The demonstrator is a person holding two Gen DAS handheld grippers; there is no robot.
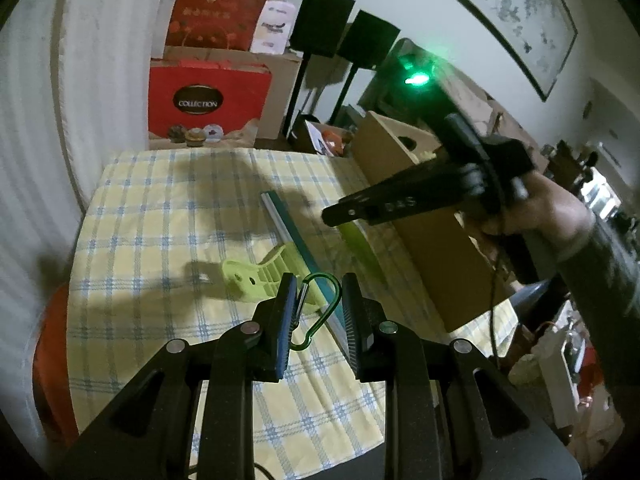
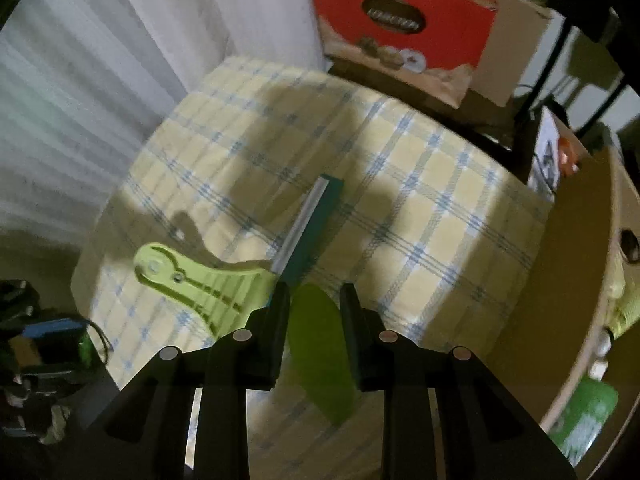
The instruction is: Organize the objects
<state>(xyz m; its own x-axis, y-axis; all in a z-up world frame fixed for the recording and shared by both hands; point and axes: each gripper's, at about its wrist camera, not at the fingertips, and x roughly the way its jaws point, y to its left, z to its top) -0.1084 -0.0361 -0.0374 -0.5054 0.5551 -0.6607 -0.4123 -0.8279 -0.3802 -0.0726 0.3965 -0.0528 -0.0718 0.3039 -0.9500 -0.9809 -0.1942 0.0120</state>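
My left gripper [image 1: 318, 286] holds a green carabiner [image 1: 320, 312] between its pads, above the checked tablecloth [image 1: 160, 208]. A light green clip [image 1: 256, 276] and a long teal strip [image 1: 296, 248] lie on the cloth just beyond it. My right gripper [image 1: 332, 216] hovers at the right, with a green flat piece [image 1: 360, 248] under its tip. In the right wrist view the right gripper [image 2: 314, 292] has this green flat piece [image 2: 320, 352] between its jaws; the clip [image 2: 200, 284] and teal strip [image 2: 312, 228] lie ahead.
A brown cardboard box [image 1: 420, 208] stands at the table's right edge, also in the right wrist view [image 2: 580, 280]. Red gift boxes [image 1: 204, 96] stack behind the table. A white curtain [image 1: 48, 120] hangs at left. Black stands [image 1: 320, 40] rise behind.
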